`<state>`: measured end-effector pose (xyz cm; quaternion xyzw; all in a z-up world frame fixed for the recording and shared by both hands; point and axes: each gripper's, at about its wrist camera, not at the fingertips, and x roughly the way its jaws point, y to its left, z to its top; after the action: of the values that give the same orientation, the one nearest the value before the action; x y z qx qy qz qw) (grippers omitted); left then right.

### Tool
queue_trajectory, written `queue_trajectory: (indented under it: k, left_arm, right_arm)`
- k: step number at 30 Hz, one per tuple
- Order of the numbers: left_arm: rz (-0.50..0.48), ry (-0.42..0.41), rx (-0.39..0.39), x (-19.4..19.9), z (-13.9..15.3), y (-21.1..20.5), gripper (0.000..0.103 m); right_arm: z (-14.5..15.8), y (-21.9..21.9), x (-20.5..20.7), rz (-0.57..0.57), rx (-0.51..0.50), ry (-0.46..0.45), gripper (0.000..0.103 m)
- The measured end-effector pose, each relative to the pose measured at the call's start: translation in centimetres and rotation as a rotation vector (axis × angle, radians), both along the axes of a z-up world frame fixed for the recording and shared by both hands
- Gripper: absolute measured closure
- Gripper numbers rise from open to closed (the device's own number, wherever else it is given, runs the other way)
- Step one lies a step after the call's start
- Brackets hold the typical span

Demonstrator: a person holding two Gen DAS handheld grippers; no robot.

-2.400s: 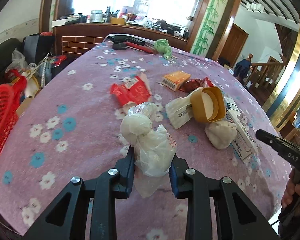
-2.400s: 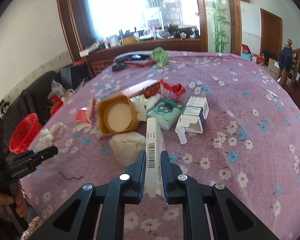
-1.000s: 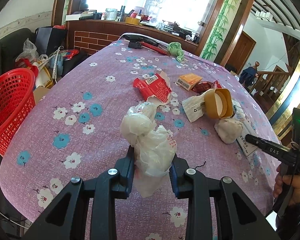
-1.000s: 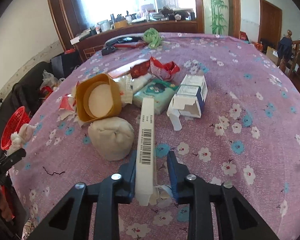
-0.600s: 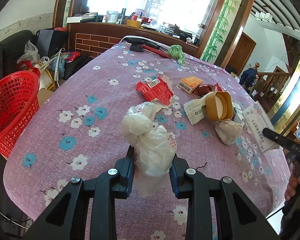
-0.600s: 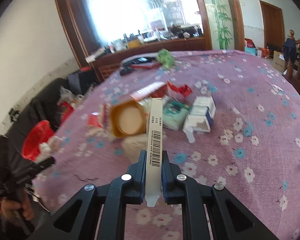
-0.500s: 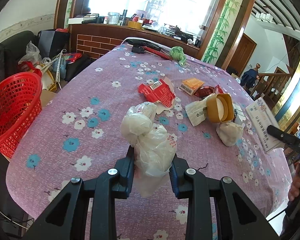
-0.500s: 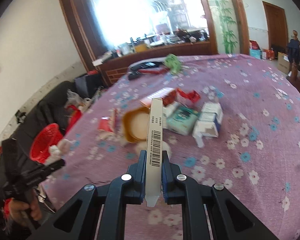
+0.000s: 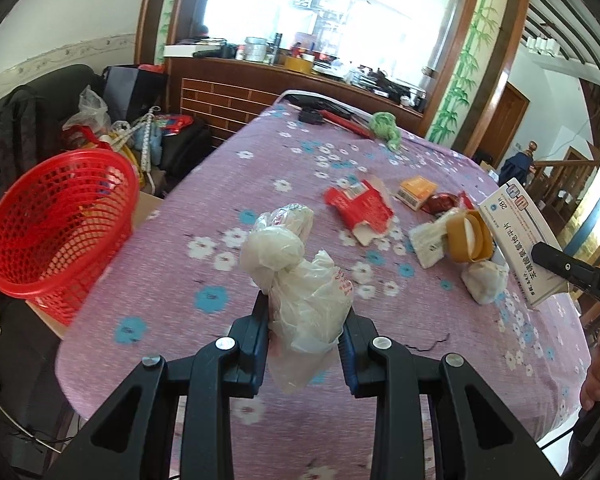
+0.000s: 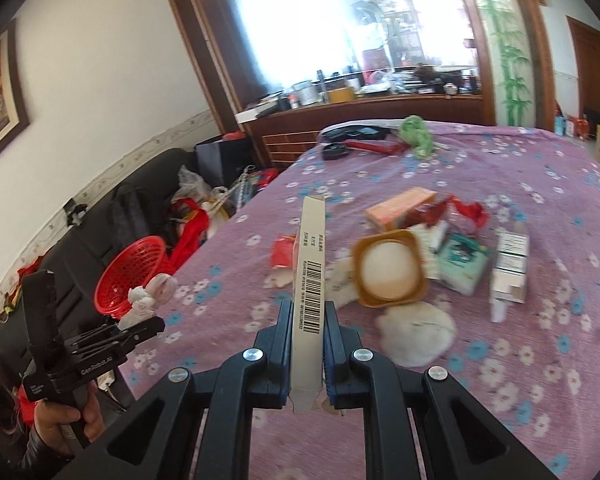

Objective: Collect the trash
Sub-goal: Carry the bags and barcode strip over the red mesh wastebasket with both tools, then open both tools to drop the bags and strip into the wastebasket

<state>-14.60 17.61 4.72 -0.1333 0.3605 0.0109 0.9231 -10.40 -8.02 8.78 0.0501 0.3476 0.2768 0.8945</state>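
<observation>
Both hands loaded, carrying stage by my read. My left tongs [image 9: 305,332] are clamped on a crumpled white plastic bag [image 9: 300,280], bag bulging up and forward out of the jaws, clear of the purple floral desk [image 9: 228,184]. My right tongs [image 10: 308,344] are clamped tight on a flat white carton [image 10: 311,280], held on edge, its long axis running straight forward along the fingers, barcode side up toward the camera; in the left view the same carton [image 9: 520,240] hangs above the desk's right edge. Target is the red basket [image 9: 56,220], which sits off the desk's left edge, lower than the top, mouth tilted toward the desk. That's the relation that matters: basket lies forward-left of the left tongs and near; from the right view the basket [image 10: 134,276] is far left, past the left tongs [image 10: 140,330] and across the desk's near left corner. So the left hand is the nearer one and I judge it should drop first, with the right crossing after it. With the carton's long axis pointing ahead, I'd guess it needs to swing left and tip nose-down to go in the mouth. Still on the desk near the right side: tan tub [image 10: 390,268], red wrapper [image 9: 360,210], orange box [image 9: 416,192], white wad [image 9: 484,282], teal pack [image 10: 462,264], small white box [image 10: 510,272].
</observation>
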Motion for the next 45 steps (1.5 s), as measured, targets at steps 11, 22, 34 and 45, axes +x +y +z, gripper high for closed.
queue_trajectory:
  k: [11,22,34,45]
  left_arm:
    - [0.099,-0.01,0.034,-1.5,0.6,5.4,0.071]
    - [0.179,0.008,0.09,-1.9,0.6,10.4,0.071]
    - [0.233,0.033,0.148,-1.2,0.2,15.2,0.071]
    - [0.331,0.063,0.16,0.7,-0.1,21.8,0.069]
  right_arm:
    - [0.1,7.9,0.1,0.15,-0.004,0.004,0.089]
    - [-0.8,16.0,0.1,0.288,-0.005,0.033,0.089]
    - [-0.7,23.9,0.5,0.389,-0.022,0.045,0.089]
    - [-3.1,32.5,3.5,0.461,0.021,0.151,0.089]
